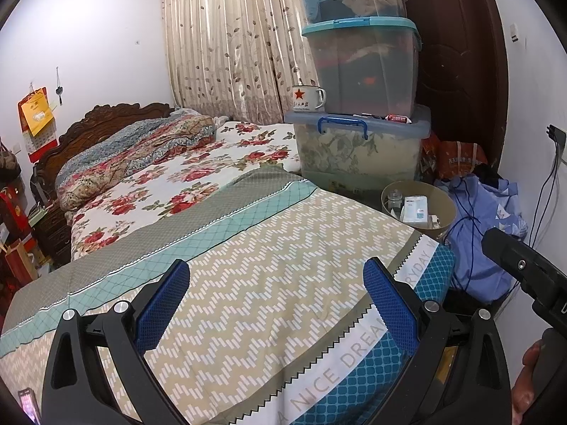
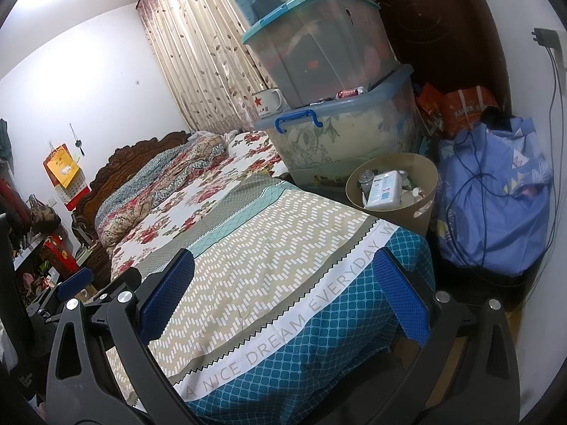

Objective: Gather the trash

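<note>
A tan trash bin [image 1: 443, 202] [image 2: 420, 220] stands on the floor at the bed's far corner. It holds a small glass jar [image 1: 393, 201] [image 2: 365, 179], a white packet [image 1: 415, 209] [image 2: 384, 189] and other scraps. A crushed red can [image 1: 397, 118] [image 2: 351, 92] lies on the lid of the bottom storage box. My left gripper [image 1: 276, 265] hovers open over the patterned quilt, nothing between its blue pads. My right gripper [image 2: 283, 255] is open too, empty, above the quilt's corner.
Three stacked clear storage boxes [image 1: 361, 67] [image 2: 319, 46] stand beyond the bin, with a red-star enamel mug [image 1: 307, 98] [image 2: 267, 101] on the lowest lid. A blue cloth bundle [image 2: 496, 198] with cables fills the right corner. The bed [image 1: 198, 177] stretches left to a wooden headboard.
</note>
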### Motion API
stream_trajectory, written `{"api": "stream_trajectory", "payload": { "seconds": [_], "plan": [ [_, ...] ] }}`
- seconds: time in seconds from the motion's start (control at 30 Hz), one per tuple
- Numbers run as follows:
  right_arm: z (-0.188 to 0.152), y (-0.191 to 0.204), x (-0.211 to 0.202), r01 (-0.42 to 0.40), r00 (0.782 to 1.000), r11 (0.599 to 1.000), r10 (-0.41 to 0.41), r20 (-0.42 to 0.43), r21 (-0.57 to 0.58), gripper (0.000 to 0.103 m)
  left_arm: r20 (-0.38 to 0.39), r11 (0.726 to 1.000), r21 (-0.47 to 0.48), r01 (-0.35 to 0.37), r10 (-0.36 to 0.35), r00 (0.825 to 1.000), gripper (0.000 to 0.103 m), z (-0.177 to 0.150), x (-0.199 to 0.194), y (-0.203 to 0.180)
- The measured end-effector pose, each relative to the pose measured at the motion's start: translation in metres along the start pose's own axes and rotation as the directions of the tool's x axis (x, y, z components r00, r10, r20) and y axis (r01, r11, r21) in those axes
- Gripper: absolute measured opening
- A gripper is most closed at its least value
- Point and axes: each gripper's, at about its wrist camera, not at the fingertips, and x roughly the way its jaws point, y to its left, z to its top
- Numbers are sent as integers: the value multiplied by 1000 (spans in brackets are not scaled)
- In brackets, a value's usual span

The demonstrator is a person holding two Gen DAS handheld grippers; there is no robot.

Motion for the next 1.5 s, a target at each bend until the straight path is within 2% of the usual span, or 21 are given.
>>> {"api": "stream_trajectory", "payload": {
  "seconds": [1.5],
  "plan": [
    [0,-1,0,0,1000,1000,0,0,2,100,-7,1000,20,7,-7,1000,94,-7,2,-2]
  ]
}}
